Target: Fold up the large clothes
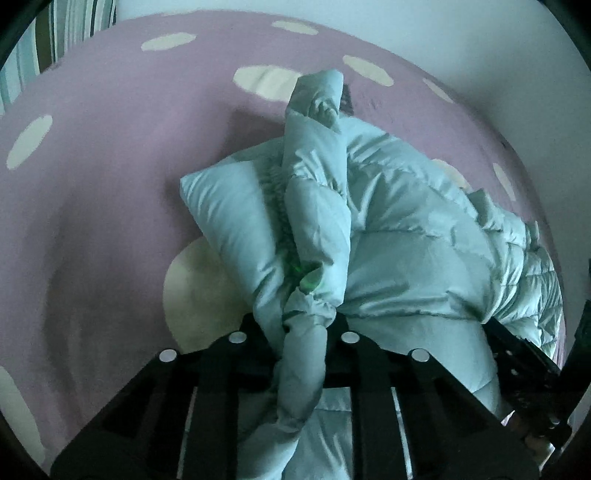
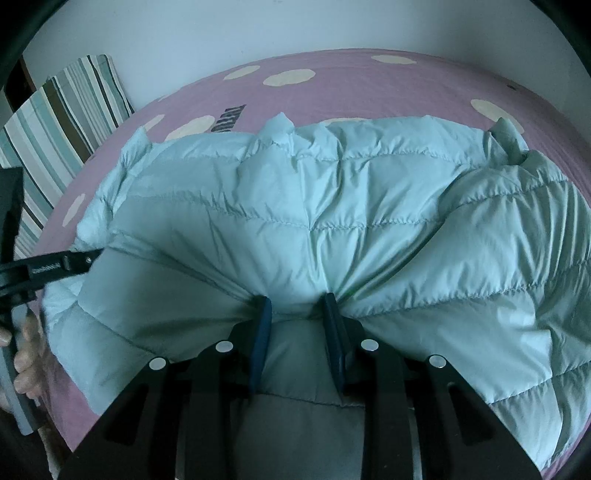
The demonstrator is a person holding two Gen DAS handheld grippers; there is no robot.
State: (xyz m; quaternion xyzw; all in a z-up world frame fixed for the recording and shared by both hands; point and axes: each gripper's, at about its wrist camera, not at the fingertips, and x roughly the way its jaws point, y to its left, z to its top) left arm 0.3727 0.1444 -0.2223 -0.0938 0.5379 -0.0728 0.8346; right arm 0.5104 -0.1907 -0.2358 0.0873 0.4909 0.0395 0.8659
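A pale mint quilted puffer jacket (image 2: pixel 332 206) lies spread across a bed. In the right wrist view my right gripper (image 2: pixel 299 306) is shut on a pinched fold of its near edge, the blue pads (image 2: pixel 263 325) pressing fabric from both sides. In the left wrist view the jacket (image 1: pixel 406 229) rises in a bunched ridge. My left gripper (image 1: pixel 301 325) is shut on a gathered roll of it, and the cloth hides the fingertips. From the right wrist view, the left gripper (image 2: pixel 92 256) enters at the jacket's left edge.
The bed has a pink sheet with cream dots (image 1: pixel 110 166) (image 2: pixel 369 85). A striped pillow (image 2: pixel 62 122) leans at the head, against a pale wall (image 2: pixel 258 29). A person's hand (image 2: pixel 27 347) shows at the left edge.
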